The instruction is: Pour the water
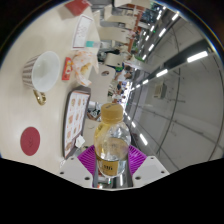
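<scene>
Spanning the whole near side of the view, the worktop (40,115) is a pale surface seen at a steep tilt, with the room behind it rotated — long ceiling light strips run along the far side.

On the worktop, beyond the fingers, lies a flat rectangular tray (75,112) with a dark rim and a printed face. Just beyond the tray stands a white cup (42,72), open mouth showing, with a handle at its lower side. Beside the cup sits a small red-and-white packet (69,68). A round dark-red coaster (31,140) lies well apart from the cup, on the bare worktop near the tray's near end. Further items at the far end of the worktop are too small to identify.

The bottle (111,135) — clear, filled with yellowish liquid, with a pale label band low on its body — is located between the fingers, its neck and cap pointing away from the camera, over the tray's edge.

The gripper (110,165) has its fingers closed on the bottle: both magenta pads (91,160) press against the bottle's sides, one on each flank, with no visible gap.
</scene>
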